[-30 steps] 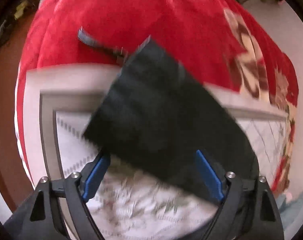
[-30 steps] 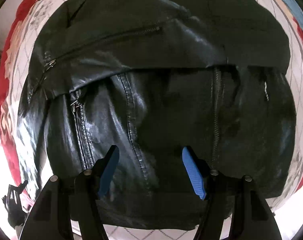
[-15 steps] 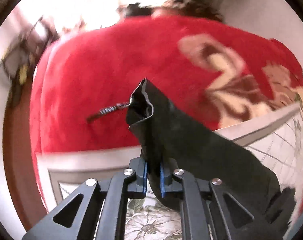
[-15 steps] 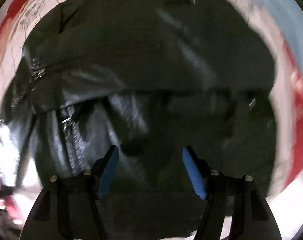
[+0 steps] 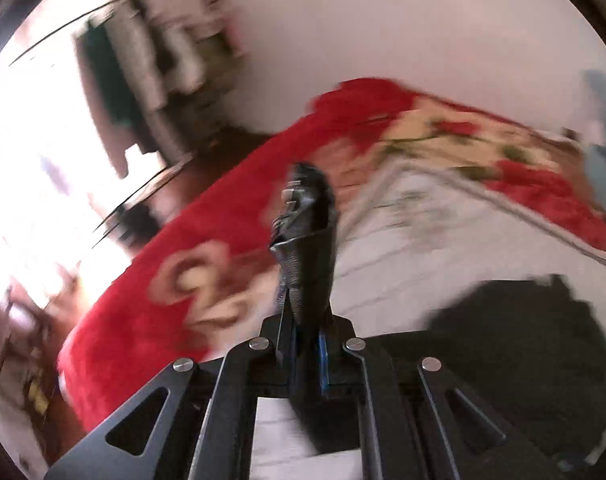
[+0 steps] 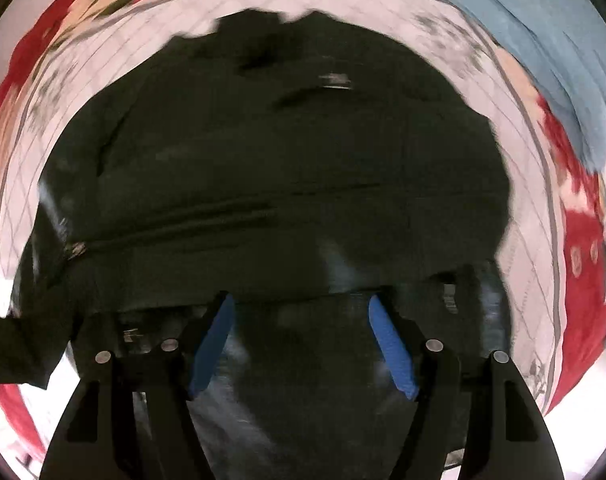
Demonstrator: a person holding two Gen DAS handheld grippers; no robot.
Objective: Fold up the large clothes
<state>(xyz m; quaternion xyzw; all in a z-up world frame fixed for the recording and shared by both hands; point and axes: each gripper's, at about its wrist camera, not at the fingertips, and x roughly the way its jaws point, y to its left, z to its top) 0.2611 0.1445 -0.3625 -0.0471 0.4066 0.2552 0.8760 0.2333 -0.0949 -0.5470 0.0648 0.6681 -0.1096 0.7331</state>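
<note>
On the bed, a black leather jacket (image 6: pixel 287 168) lies spread over the white quilted sheet (image 6: pixel 515 216), with its zips showing faintly through the blur. One end of it, a narrow sleeve-like strip (image 5: pixel 307 248), is lifted off the bed and stands up between the fingers of the left gripper (image 5: pixel 303 320), which are pressed together on it. That gripper is tilted downward at a slant, looking across the red flowered blanket (image 5: pixel 207 224) toward the room's pale wall (image 5: pixel 383 32). The right gripper (image 6: pixel 299 316) points straight down over the jacket's lower part, its blue fingers (image 6: pixel 391 344) standing well apart with nothing pinched between them. A blue cloth (image 6: pixel 543 40) lies at the far edge of the bed.
</note>
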